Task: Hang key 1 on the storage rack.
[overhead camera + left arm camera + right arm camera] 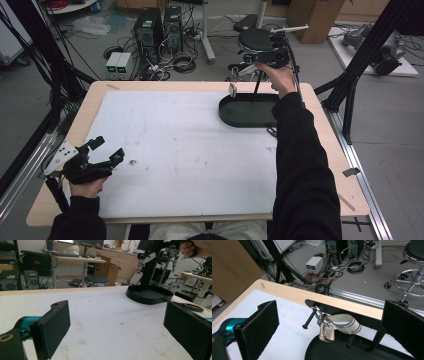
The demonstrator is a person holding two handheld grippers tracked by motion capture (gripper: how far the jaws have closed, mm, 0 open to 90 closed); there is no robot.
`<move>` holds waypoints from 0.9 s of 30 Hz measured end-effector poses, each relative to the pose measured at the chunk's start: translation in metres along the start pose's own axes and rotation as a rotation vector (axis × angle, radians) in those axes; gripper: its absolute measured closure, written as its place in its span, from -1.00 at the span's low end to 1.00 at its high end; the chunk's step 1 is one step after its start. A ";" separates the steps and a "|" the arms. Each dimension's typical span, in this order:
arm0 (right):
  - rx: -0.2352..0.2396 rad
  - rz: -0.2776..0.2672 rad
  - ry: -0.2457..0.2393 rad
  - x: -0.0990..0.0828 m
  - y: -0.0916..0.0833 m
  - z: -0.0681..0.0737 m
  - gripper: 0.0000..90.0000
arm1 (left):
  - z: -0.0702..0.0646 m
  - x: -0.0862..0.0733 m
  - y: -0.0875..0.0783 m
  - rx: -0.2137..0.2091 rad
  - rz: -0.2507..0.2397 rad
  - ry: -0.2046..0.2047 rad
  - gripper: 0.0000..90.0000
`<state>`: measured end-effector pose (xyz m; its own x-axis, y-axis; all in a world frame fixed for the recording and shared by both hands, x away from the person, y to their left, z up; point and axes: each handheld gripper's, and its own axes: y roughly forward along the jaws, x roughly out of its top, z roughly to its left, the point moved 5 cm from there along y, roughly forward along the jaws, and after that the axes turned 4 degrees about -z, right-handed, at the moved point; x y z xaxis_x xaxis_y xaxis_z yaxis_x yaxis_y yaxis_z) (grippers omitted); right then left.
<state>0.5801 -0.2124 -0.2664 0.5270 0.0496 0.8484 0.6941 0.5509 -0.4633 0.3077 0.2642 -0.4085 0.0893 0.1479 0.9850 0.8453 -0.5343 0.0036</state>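
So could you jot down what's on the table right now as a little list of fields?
table: white mat on a wooden top
stand: black oval tray with upright posts, far right
hanging item: keychain with strap and metal tag on a stand peg
right claw: open, raised near the keychain, nothing between its pads
left claw: open, empty, low at the near left

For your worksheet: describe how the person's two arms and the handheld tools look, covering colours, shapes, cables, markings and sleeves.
Both arms wear black long sleeves. The left tool is black, with teal parts near the jaws, and has a grey three-cornered plate dotted with dark spots on top. A black cable trails from it. The right tool is black too. In both gripper views, each jaw ends in a flat, rectangular black pad with a rough face.
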 end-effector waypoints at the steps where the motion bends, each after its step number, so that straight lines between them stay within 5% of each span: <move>1: 0.000 0.000 -0.004 0.000 -0.002 0.000 -0.98 | 0.000 0.000 0.000 0.000 0.001 0.000 -0.84; 9: -0.005 0.028 -0.017 -0.010 -0.015 -0.004 -0.98 | 0.000 0.000 0.000 0.002 0.002 0.001 -0.84; 15: -0.008 0.077 -0.069 -0.026 -0.028 0.000 -0.98 | -0.001 0.000 0.001 0.004 0.001 -0.001 -0.84; 27: -0.043 0.185 -0.136 -0.074 -0.060 -0.015 -0.98 | -0.002 0.000 0.000 0.006 0.005 0.009 -0.83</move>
<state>0.5063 -0.2615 -0.3051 0.5782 0.2598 0.7734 0.6137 0.4861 -0.6221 0.3069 0.2627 -0.4083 0.0893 0.1379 0.9864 0.8477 -0.5304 -0.0025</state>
